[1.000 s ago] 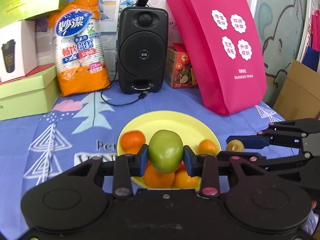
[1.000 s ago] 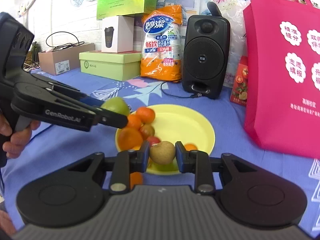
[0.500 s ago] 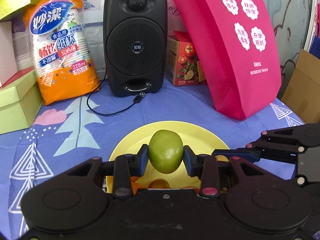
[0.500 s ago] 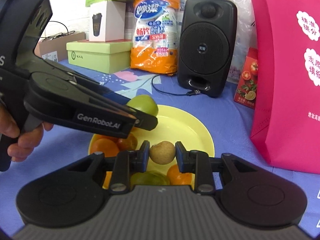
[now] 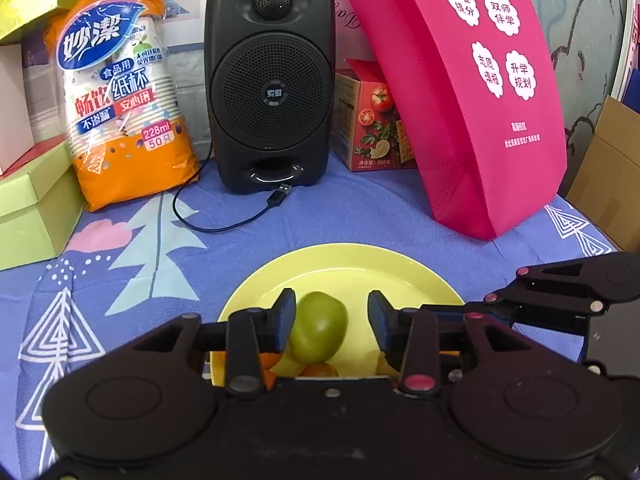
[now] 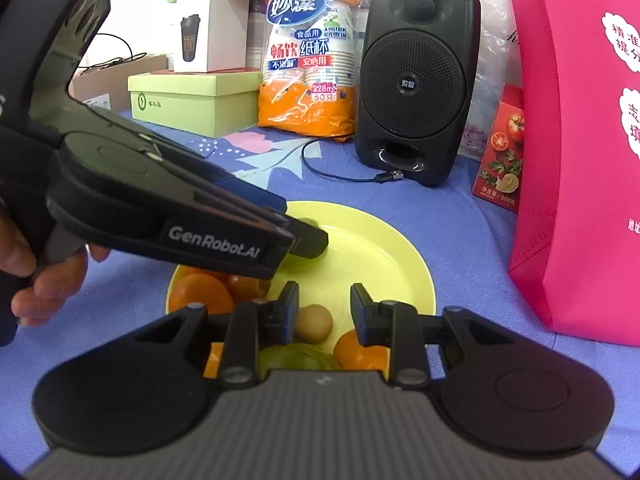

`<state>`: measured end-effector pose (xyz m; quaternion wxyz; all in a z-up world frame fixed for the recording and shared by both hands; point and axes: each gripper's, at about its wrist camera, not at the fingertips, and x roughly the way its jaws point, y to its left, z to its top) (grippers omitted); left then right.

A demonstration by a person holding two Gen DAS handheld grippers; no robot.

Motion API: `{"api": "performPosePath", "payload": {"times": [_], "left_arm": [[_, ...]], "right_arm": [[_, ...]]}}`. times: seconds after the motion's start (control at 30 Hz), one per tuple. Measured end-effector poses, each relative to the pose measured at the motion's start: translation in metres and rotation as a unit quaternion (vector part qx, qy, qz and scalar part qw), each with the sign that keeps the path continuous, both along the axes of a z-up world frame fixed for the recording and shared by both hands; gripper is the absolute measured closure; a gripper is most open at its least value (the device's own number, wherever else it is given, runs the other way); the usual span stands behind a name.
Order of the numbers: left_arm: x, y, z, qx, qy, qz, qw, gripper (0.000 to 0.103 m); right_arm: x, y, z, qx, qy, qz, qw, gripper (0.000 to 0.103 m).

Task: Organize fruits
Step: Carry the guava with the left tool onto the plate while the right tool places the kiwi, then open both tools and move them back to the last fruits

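A yellow plate (image 5: 352, 264) lies on the blue cloth and holds several fruits. My left gripper (image 5: 331, 322) is open over the plate; a green fruit (image 5: 318, 328) rests on the plate between its jaws, close to the left one. My right gripper (image 6: 324, 314) is open; a small brown fruit (image 6: 314, 322) sits on the plate (image 6: 384, 252) between its jaws, beside the left one. Oranges (image 6: 202, 292) and another green fruit (image 6: 296, 356) lie near it. The left gripper's body crosses the right wrist view and hides most of the green fruit there.
A black speaker (image 5: 270, 80) with a loose cable (image 5: 224, 220) stands behind the plate. An orange pack of paper cups (image 5: 120, 92) and green boxes (image 5: 32, 200) are at left. A pink bag (image 5: 472, 92) and a tomato-print box (image 5: 376, 120) are at right.
Both grippers have moved forward over the plate, lowered and opened. The green fruit and the brown fruit have been let go onto the plate.
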<state>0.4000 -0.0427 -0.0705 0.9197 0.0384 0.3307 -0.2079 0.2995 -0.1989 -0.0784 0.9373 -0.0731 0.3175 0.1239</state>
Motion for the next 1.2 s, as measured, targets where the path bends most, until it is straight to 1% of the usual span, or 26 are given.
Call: {"api": "performPosePath", "payload": {"times": [0.17,0.2,0.23,0.3,0.37,0.4,0.43,0.5,0.6,0.7,0.8,0.97,1.07,1.2], "left_arm": [[-0.009,0.001,0.006,0.009,-0.008,0.0,0.9999,0.062],[-0.013,0.003,0.008,0.01,-0.012,0.0,0.9999,0.058],[-0.017,0.004,0.011,0.009,-0.016,0.0,0.9998,0.05],[-0.027,0.009,0.018,0.005,-0.029,0.002,0.9996,0.043],[-0.04,0.015,0.025,-0.001,-0.039,0.002,0.9993,0.043],[-0.047,0.018,0.029,-0.004,-0.043,0.003,0.9991,0.041],[-0.054,0.022,0.032,-0.008,-0.046,0.006,0.9989,0.031],[-0.068,0.029,0.036,-0.015,-0.055,0.017,0.9982,0.017],[-0.091,0.038,0.04,-0.019,-0.062,0.021,0.9977,0.016],[-0.113,0.043,0.036,-0.008,-0.064,0.025,0.9976,0.015],[-0.133,0.05,0.026,0.001,-0.062,0.036,0.9974,0.008],[-0.158,0.061,0.008,-0.005,-0.036,0.049,0.9981,0.008],[-0.165,0.065,-0.003,-0.005,-0.023,0.057,0.9981,0.008],[-0.166,0.072,-0.012,-0.003,-0.008,0.063,0.998,0.008]], "right_arm": [[-0.007,-0.001,0.004,0.0,-0.006,-0.002,1.0,0.075],[-0.01,-0.001,0.005,0.0,-0.008,-0.003,1.0,0.074],[-0.014,-0.002,0.006,0.002,-0.01,-0.004,1.0,0.073],[-0.022,-0.004,0.009,0.005,-0.014,-0.005,1.0,0.071],[-0.032,-0.007,0.012,0.009,-0.018,-0.009,1.0,0.07],[-0.038,-0.008,0.013,0.012,-0.02,-0.01,1.0,0.07],[-0.043,-0.01,0.014,0.016,-0.022,-0.012,1.0,0.07],[-0.055,-0.012,0.016,0.024,-0.027,-0.013,0.999,0.065],[-0.073,-0.011,0.019,0.03,-0.033,-0.01,0.999,0.062],[-0.091,-0.007,0.019,0.031,-0.037,-0.001,0.999,0.058],[-0.106,-0.001,0.017,0.026,-0.035,0.008,0.999,0.055],[-0.123,0.013,0.003,0.023,-0.017,0.025,0.999,0.053],[-0.126,0.022,-0.008,0.022,-0.002,0.029,0.999,0.053],[-0.127,0.031,-0.019,0.009,0.01,0.033,0.999,0.053]]}}
